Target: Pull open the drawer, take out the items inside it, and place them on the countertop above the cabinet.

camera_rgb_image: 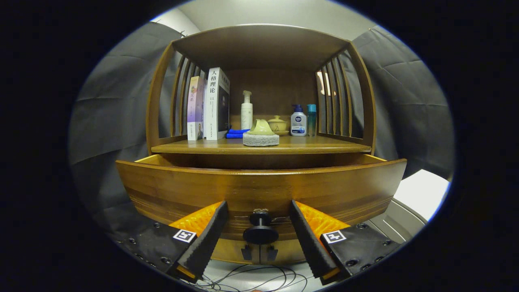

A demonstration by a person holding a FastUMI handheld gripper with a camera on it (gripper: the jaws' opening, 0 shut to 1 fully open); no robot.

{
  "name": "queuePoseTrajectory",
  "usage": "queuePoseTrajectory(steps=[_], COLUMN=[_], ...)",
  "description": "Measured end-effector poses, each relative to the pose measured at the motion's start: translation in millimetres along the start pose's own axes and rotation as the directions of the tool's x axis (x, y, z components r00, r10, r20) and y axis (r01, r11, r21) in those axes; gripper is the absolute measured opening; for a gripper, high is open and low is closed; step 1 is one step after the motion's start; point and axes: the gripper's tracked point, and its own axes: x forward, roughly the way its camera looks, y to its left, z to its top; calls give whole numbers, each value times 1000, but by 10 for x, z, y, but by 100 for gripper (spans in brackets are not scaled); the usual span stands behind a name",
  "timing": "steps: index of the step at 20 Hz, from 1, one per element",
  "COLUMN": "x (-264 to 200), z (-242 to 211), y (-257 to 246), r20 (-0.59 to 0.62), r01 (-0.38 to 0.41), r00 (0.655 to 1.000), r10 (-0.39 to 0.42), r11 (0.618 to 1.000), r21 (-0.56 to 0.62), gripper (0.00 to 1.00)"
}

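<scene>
A wooden cabinet stands straight ahead with its drawer [259, 188] pulled partly out toward me. The drawer's inside is hidden behind its curved front panel. A black round knob [260, 232] sticks out of the panel's lower middle. My gripper [259, 217] is open, its two black fingers [211, 235] standing either side of the knob without touching it. The countertop [308, 145] above the drawer carries a grey sponge with a pale green piece on it [260, 134] near its front edge.
On the countertop stand two books [209, 106] at the left, a white pump bottle [246, 110], a blue cloth [236, 133], a small lidded pot [277, 123], and two bottles [303, 120] at the right. Slatted side walls enclose the shelf. Cables lie on the floor below.
</scene>
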Motion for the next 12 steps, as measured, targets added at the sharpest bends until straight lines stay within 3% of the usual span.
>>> queuePoseTrajectory(steps=[12], x=[451], z=[57], y=[-38], r20=[-12], r01=[-12], r00=[1000], r10=[12], r11=[1000], r21=[-13], gripper=[97])
